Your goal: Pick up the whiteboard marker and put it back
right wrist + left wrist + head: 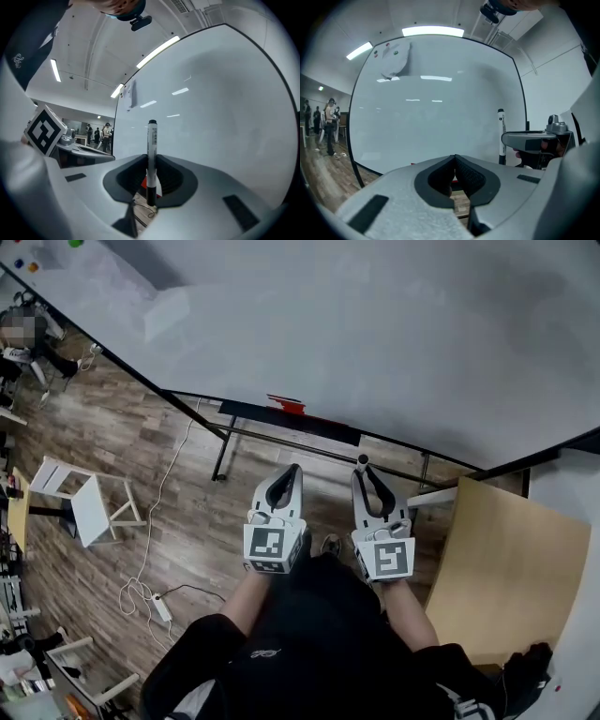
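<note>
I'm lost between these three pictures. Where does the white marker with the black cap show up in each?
Head view: the white, black-capped whiteboard marker pokes from the right claw, just right of centre.
Left gripper view: upright, right of centre, in that same claw.
Right gripper view: dead centre, upright, clamped between the jaws.
Shared landmark: the large white whiteboard, in all three.

Bright ceiling strips (432, 31), fisheye-warped edges (corners dark)

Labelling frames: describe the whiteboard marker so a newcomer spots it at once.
Before the big whiteboard, find the right gripper. Clamped upright in its jaws is the marker: slim white barrel, black ends; the left gripper beside it is shut and empty.
</note>
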### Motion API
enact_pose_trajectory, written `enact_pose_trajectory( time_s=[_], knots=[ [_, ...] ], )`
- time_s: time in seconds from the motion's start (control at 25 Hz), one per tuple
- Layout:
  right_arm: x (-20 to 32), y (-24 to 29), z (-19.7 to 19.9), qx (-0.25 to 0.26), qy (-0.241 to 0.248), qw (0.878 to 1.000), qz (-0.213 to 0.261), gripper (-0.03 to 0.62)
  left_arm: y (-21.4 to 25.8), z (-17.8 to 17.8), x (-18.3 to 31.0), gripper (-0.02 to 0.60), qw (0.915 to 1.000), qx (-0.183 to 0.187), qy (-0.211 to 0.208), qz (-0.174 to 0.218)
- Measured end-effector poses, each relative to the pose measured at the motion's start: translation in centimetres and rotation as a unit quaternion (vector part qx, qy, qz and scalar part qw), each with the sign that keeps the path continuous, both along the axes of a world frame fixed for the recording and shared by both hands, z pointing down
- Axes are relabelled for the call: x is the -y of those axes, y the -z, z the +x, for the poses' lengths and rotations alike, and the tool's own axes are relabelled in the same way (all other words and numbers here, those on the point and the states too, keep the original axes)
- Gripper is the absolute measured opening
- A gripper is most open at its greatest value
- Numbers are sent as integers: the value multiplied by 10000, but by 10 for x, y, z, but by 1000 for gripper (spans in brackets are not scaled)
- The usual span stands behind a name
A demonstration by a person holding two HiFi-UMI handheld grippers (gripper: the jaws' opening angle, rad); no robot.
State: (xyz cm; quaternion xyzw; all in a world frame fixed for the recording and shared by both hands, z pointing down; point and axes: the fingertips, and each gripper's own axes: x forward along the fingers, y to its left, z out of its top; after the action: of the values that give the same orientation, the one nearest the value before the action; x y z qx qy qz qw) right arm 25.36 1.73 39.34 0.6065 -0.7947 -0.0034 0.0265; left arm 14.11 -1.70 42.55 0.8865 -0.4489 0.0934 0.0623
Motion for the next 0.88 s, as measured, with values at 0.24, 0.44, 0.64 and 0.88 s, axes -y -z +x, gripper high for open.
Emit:
enact_pose_trajectory(
  time_s=[0.24,0.44,0.64,0.88],
  knots=[
    [19,3,-43,-84,550,9984,107,52,5,-45,-2,5,9986,129,517,-5],
    [33,3,-92,-362,1158,9924,227,52,7,-87,1,6,9954,161,948,11],
    [47,-2,-136,-554,1484,9873,111,52,5,-135,7,5,9912,133,1317,-19],
    [63,-19,-190,-1123,1749,9779,-222,52,-6,-187,19,6,9884,-18,1514,-106]
  ],
)
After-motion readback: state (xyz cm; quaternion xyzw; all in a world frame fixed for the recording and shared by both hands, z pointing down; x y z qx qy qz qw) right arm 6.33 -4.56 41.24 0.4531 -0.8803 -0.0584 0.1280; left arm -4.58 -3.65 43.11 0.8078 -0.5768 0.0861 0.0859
